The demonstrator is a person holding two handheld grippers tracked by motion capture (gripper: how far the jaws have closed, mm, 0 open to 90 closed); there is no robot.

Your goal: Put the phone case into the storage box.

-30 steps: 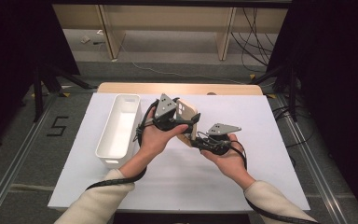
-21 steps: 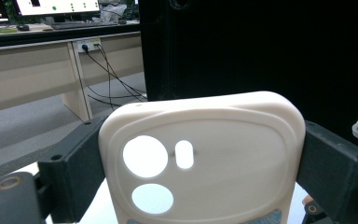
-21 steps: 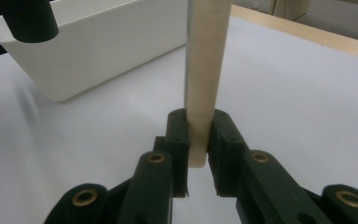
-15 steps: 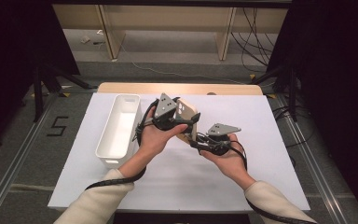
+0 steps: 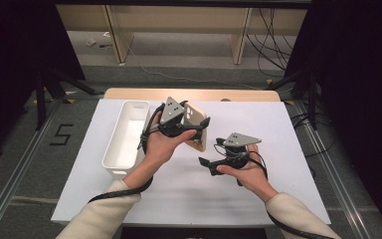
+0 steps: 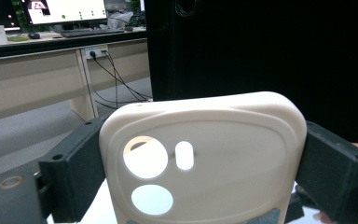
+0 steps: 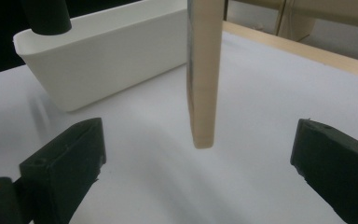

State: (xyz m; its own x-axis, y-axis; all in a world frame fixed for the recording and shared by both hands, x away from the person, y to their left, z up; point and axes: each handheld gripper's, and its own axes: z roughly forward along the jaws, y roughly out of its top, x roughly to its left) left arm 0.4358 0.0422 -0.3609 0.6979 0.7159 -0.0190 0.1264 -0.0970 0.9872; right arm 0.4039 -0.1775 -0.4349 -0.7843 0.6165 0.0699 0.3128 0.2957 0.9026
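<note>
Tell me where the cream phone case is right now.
The phone case is clamped between the jaws of the left hand-held gripper, held above the white table, just right of the white bin. The right hand-held gripper stands open before it.

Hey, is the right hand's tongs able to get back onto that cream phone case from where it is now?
Probably yes. The right tongs stand open, and the phone case, clamped in the left tongs, hangs edge-on straight ahead above the white table with nothing between.

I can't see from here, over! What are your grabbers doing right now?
Left gripper shut on cream phone case, held above the table. Right gripper, just opened, hangs apart from it. White bin sits beside; nothing in the way.
</note>
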